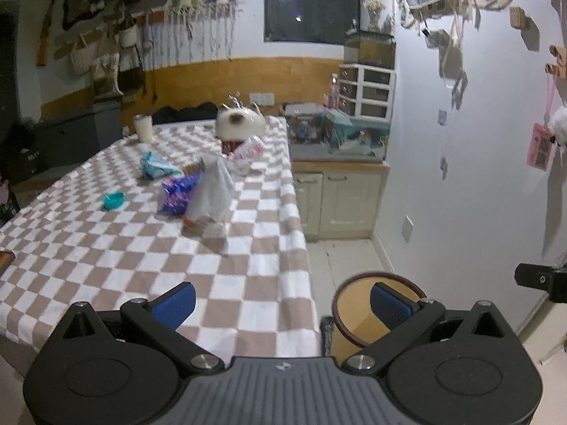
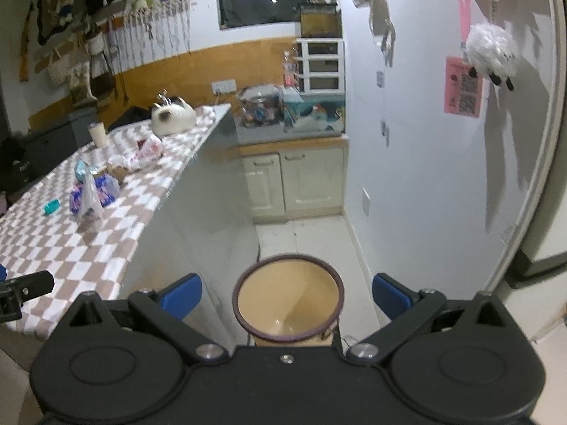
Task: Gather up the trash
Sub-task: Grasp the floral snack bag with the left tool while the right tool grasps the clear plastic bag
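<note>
On the brown-and-white checked tabletop [image 1: 248,272] the trash lies in a loose cluster toward the middle: a crumpled clear plastic bag [image 1: 212,191] standing in a peak, a purple patterned wrapper [image 1: 177,193] touching its left side, a crinkled light-blue wrapper [image 1: 156,165] behind them, a red-and-white printed wrapper [image 1: 250,148] farther back, and a small teal cap [image 1: 114,201] lying apart to the left. A white cat-shaped plush [image 1: 239,124] and a pale cup [image 1: 142,126] stand at the far end. The left tool [image 1: 281,304] is spread wide with nothing between its blue pads, hanging over the near edge of the tabletop, and its view shows only part of the tan round bin with a dark rim [image 1: 358,315] on the floor. The right tool [image 2: 287,299], equally wide and empty, hangs over that bin [image 2: 288,297], whose whole mouth and bare inside show only here; the trash appears smaller at the left, the clear bag [image 2: 89,200] still the tallest piece.
</note>
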